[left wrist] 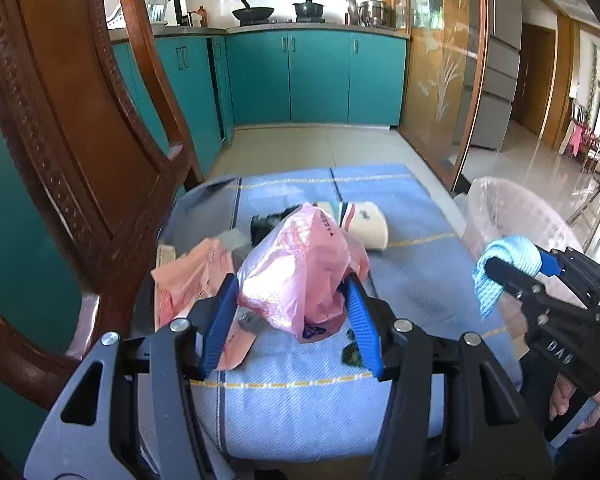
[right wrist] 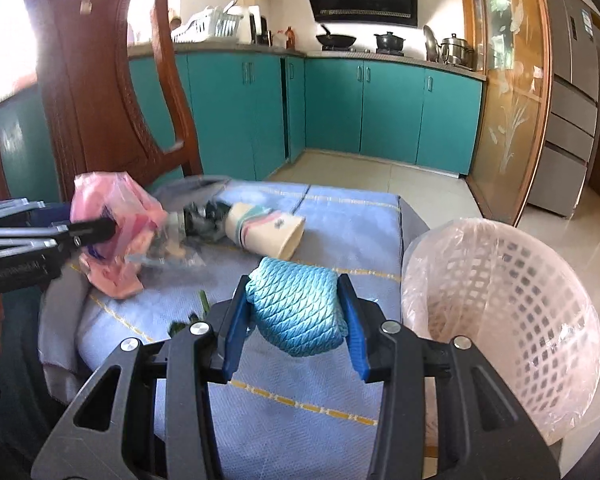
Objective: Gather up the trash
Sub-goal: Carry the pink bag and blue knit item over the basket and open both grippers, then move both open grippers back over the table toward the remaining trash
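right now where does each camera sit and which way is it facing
Left wrist: on the left gripper, facing the kitchen across the blue cloth; it grips a pink bag; right gripper and a hand at right.
Right wrist: on the right gripper, facing the same way; it grips a blue rag; left gripper at left, basket at right.
Shared: cloth, bag, rag, cup, basket, chair, teal cabinets.

Left gripper [left wrist: 290,308] and right gripper [right wrist: 296,306]: ribbed blue finger pads, black angular arms, grey triangular side plates with cut-outs, round silver screw heads. White embossed lettering on the black handle.
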Tool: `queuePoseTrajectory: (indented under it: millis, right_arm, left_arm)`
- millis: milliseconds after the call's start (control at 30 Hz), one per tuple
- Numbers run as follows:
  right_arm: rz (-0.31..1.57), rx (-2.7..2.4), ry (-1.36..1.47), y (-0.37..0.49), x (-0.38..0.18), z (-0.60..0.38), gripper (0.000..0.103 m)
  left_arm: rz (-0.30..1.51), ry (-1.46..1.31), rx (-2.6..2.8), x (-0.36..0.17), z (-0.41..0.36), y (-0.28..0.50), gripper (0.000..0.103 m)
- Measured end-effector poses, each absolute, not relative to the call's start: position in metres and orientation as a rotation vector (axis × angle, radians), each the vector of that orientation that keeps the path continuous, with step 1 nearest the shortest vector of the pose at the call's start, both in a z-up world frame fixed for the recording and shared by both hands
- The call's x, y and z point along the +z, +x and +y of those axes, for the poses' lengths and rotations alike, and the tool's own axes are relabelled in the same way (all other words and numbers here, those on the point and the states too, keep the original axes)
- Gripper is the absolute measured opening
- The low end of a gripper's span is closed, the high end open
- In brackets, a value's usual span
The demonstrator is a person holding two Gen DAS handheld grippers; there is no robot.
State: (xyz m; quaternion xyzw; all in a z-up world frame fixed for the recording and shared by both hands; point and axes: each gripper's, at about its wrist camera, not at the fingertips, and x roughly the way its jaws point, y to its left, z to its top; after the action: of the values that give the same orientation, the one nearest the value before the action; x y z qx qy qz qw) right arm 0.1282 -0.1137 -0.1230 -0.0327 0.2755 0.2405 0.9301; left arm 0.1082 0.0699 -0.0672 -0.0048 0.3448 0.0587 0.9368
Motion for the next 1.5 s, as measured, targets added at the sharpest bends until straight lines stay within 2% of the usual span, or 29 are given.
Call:
queuePoseTrajectory:
  millis: [167,333,667,733,767,800,833,867,900,967,1067,1200,1367,1500]
  right_arm:
    - [0.504,0.418,0.028,0.141,-0.089,-0.157,0.043]
    - [0.490,0.281,0.021,0.145,-0.078,-0.199,0.043]
    - [0.661,0.006,0.077,0.164,-0.100,-0.280,0.043]
    - [0.689,-0.015,0.092,0.167,-0.104,-0.292,0.045]
    - [0.700,-0.020,0.092,0.169,-0.105,-0.296,0.051]
    - [0.710,-0.024,0.087,0.171,-0.106,-0.298,0.056]
    - [0.709,-0.028,0.082,0.171,-0.106,-0.300,0.066]
    - [0.705,-0.032,0.077,0.170,-0.106,-0.300,0.073]
    - [0.700,-0.035,0.068,0.169,-0.105,-0.299,0.075]
    - [0.690,-0.039,0.048,0.169,-0.104,-0.297,0.079]
    - [0.677,-0.027,0.037,0.169,-0.101,-0.291,0.080]
    - [0.642,0.019,0.034,0.166,-0.091,-0.272,0.080]
    - [0.632,0.143,-0.046,0.155,-0.090,-0.218,0.080]
    - [0.662,0.237,-0.149,0.149,-0.102,-0.161,0.080]
  left_arm:
    - [0.661,-0.024,0.064,-0.051,0.057,0.121,0.055]
    - [0.642,-0.033,-0.046,-0.041,0.028,0.142,0.055]
    - [0.721,0.019,-0.349,-0.060,-0.086,0.197,0.055]
    - [0.757,0.049,-0.417,-0.068,-0.113,0.208,0.059]
    - [0.768,0.061,-0.445,-0.071,-0.123,0.211,0.061]
    - [0.777,0.074,-0.470,-0.074,-0.132,0.214,0.068]
    - [0.780,0.087,-0.475,-0.077,-0.139,0.217,0.078]
    - [0.777,0.096,-0.467,-0.079,-0.142,0.216,0.082]
    - [0.770,0.101,-0.454,-0.080,-0.143,0.215,0.087]
    - [0.770,0.104,-0.436,-0.082,-0.139,0.213,0.087]
    - [0.757,0.104,-0.360,-0.077,-0.119,0.206,0.087]
    - [0.721,0.142,-0.140,-0.074,-0.067,0.184,0.087]
    - [0.763,0.068,0.073,-0.082,0.026,0.147,0.087]
    - [0.799,0.024,0.124,-0.091,0.068,0.118,0.087]
